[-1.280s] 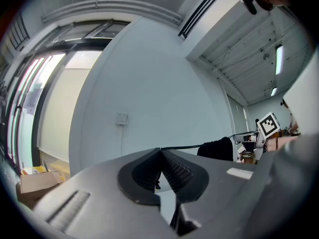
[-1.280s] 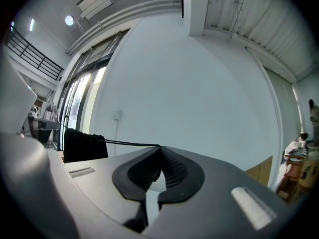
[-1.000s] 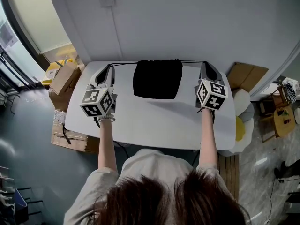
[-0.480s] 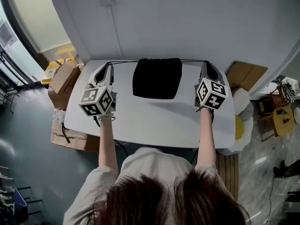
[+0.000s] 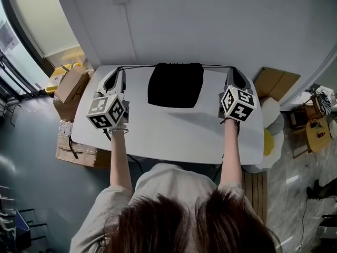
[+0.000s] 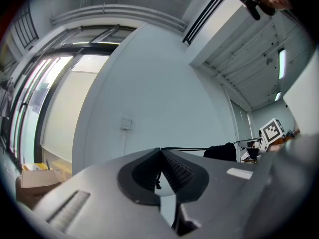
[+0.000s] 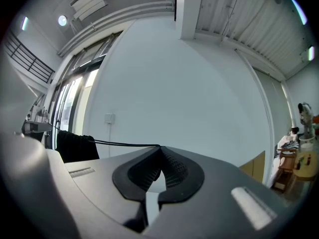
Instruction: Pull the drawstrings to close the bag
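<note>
Black bag point(image 5: 176, 85) in same spot

The black bag point(image 5: 176, 85) lies at the white table's point(image 5: 168, 136) 12 o'clock edge, by the wall point(image 5: 184, 20). My left gripper point(image 5: 120, 69), at the bag's 10 o'clock, pinches the left drawstring point(image 5: 138, 67); my right gripper point(image 5: 231, 69), at 2 o'clock, pinches the right drawstring point(image 5: 216, 66). Both run taut from the bag's gathered top. Cardboard boxes point(image 5: 71, 86) sit at 9 o'clock.

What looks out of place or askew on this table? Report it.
Nothing stands out. The black bag lies flat by the table's far edge, its drawstrings running straight out to the left gripper and right gripper, each shut on one.
</note>
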Available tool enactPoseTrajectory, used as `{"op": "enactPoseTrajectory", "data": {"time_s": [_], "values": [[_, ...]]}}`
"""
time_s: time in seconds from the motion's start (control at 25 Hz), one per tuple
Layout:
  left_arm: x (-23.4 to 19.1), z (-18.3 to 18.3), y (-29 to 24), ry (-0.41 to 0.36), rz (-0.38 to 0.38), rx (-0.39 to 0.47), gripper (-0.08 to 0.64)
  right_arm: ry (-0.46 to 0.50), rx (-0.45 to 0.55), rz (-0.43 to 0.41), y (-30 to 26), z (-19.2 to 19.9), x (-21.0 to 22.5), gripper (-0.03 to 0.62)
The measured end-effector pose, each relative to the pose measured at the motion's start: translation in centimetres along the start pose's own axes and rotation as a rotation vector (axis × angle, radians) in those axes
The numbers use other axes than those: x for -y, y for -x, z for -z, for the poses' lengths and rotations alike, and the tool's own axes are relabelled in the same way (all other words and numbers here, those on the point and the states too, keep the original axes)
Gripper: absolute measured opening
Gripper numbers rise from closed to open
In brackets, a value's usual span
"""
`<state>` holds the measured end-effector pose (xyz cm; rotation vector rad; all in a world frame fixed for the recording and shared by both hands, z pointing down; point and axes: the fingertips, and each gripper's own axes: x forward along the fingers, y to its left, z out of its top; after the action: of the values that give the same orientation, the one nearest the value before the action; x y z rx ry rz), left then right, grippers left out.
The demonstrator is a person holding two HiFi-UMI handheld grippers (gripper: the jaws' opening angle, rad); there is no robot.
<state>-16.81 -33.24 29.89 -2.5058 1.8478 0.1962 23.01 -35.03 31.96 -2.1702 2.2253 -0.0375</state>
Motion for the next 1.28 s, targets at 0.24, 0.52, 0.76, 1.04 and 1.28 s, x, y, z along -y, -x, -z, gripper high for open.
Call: {"op": "enactPoseTrajectory", "data": {"time_s": [0.24, 0.52, 0.76, 1.04, 1.28], "values": [[0.0, -0.1, 0.1, 0.003, -0.004, 0.0, 0.0, -0.015, -0.006, 0.008, 0.2, 0.3, 0.2, 0.012], [0.0, -0.1, 0.0, -0.001, -0.003, -0.004, 0.0, -0.016, -0.011, 0.019, 0.2, 0.5, 0.6, 0.012], [0.2, -0.1, 0.0, 0.003, -0.005, 0.0, 0.0, -0.023, -0.007, 0.03, 0.3, 0.4, 1.1, 0.012], [0.0, 0.0, -0.2, 0.009, -0.008, 0.003, 0.0, -0.026, -0.007, 0.042, 0.0, 0.4, 1.4, 0.012], [0.0, -0.1, -0.4, 0.008, -0.012, 0.005, 0.0, -0.029, -0.007, 0.047, -0.1, 0.4, 1.7, 0.012]]}}
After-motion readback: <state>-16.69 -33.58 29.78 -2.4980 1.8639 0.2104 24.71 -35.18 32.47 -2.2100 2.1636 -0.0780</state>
